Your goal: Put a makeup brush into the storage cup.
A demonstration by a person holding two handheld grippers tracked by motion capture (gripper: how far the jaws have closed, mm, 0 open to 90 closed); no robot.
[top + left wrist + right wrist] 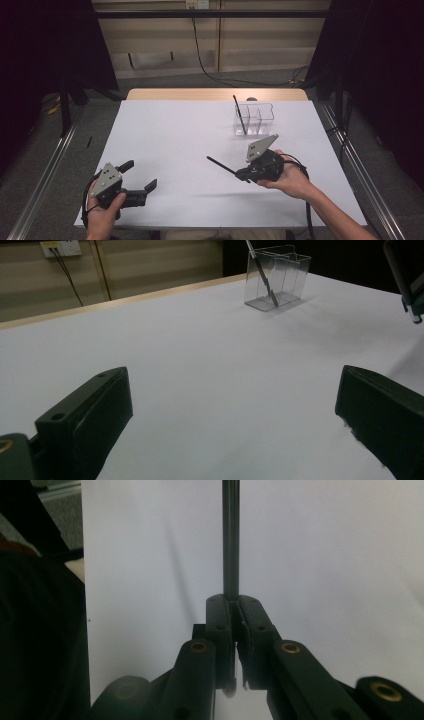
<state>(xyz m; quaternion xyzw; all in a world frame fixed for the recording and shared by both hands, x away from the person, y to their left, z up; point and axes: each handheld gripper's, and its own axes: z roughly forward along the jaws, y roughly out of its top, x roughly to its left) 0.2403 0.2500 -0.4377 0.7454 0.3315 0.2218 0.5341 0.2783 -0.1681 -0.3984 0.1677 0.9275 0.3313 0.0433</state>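
Right gripper (243, 174), in your hand near the table's (165, 140) right front, clamps a thin black rod (221, 165) by one end, the shaft jutting out level over the white top toward the left edge. In the right gripper view the jaws pinch only the rod's (230, 540) last stretch, so the long free length could lever and swivel in that narrow bite if the tip brushes anything. Toward the far right corner stands a clear divided holder (260, 120), a second black rod (239, 115) already leaning in its left compartment; nudge its light wall with your rod and it may slide or tip. Your left gripper (142, 181) waits wide open and empty near the front left corner. No brand, label or legible writing appears anywhere.
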